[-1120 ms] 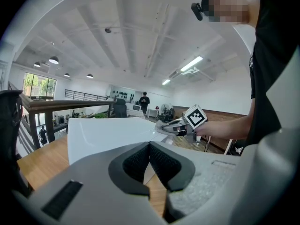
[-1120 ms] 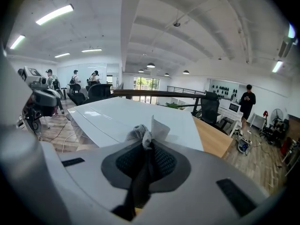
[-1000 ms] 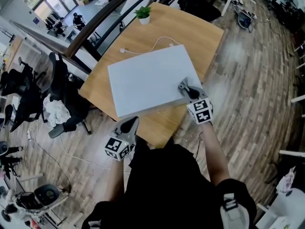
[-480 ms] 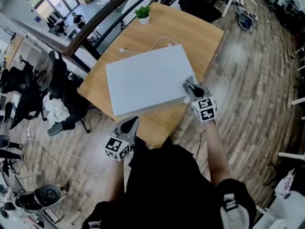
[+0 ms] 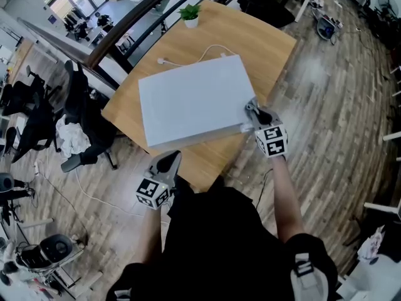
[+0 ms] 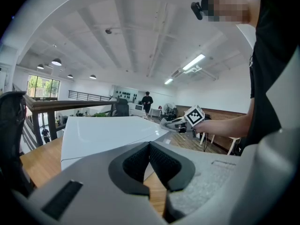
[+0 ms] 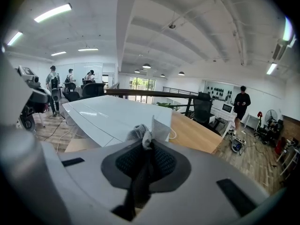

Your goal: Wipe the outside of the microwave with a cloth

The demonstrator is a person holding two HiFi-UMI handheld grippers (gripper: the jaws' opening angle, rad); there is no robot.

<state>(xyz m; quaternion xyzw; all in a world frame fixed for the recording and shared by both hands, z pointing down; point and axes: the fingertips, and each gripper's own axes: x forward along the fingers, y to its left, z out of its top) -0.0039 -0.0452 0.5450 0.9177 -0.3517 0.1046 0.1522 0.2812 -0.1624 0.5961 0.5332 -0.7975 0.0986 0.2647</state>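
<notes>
- Right gripper (image 5: 253, 111) is clamped on the grey cloth (image 7: 137, 133), right at the white microwave's (image 5: 188, 99) near right corner.
- The microwave sits mid-table (image 5: 257, 36).
- Left gripper (image 5: 168, 162), jaws together and empty, hangs off the table's near edge, apart from the microwave.

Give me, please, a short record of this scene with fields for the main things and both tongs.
microwave: white, on the wooden table
cloth: grey, pinched in the right tongs
right tongs: shut on the cloth, at the microwave's near right corner
left tongs: shut, empty, at the table's near edge
cable: white, behind the microwave
potted plant: at the table's far edge
</notes>
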